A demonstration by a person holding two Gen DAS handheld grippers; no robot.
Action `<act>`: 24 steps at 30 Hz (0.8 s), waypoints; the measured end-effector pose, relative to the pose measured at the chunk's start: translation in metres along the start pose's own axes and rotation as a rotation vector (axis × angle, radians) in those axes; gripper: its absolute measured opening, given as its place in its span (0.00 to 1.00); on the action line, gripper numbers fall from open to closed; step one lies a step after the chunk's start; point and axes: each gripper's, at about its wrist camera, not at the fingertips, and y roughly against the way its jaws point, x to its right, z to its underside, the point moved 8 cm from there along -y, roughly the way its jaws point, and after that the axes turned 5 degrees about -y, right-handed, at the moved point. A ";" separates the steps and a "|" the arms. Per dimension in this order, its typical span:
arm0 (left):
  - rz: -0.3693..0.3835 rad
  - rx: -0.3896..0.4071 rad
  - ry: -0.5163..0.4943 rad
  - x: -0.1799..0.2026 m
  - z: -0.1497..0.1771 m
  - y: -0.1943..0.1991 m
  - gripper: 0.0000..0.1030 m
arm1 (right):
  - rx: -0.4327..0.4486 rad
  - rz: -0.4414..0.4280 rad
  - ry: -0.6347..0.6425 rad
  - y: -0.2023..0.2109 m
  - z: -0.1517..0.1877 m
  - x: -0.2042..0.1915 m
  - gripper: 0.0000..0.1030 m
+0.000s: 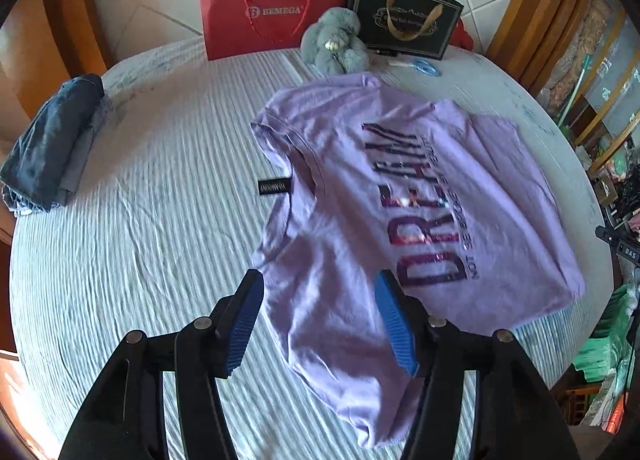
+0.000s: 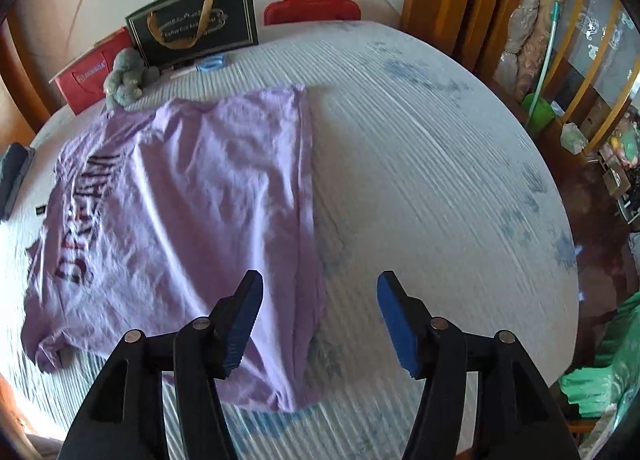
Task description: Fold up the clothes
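Two claws, left claw (image 1: 318, 280) and right claw (image 2: 320, 280), hover parted and empty above a purple T-shirt (image 1: 400, 187); it lies flat mid-bed (image 1: 160, 260).

"DREAM" runs across the purple T-shirt (image 1: 400, 187), and "REMEGA" marks the red bag (image 1: 272, 15).

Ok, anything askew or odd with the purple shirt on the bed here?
The purple T-shirt lies print-up but rumpled, its near sleeve bunched. A black tag lies on the sheet beside the neckline. Nothing looks damaged.
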 end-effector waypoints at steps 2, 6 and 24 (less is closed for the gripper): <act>-0.004 0.006 0.025 -0.022 -0.023 -0.022 0.57 | 0.015 -0.073 -0.007 -0.012 -0.028 -0.022 0.57; -0.016 -0.013 0.069 -0.046 -0.062 -0.061 0.57 | 0.012 -0.141 0.079 -0.044 -0.068 -0.088 0.57; 0.057 -0.112 -0.074 -0.030 -0.209 -0.219 0.57 | -0.081 -0.054 0.050 -0.170 -0.192 -0.042 0.74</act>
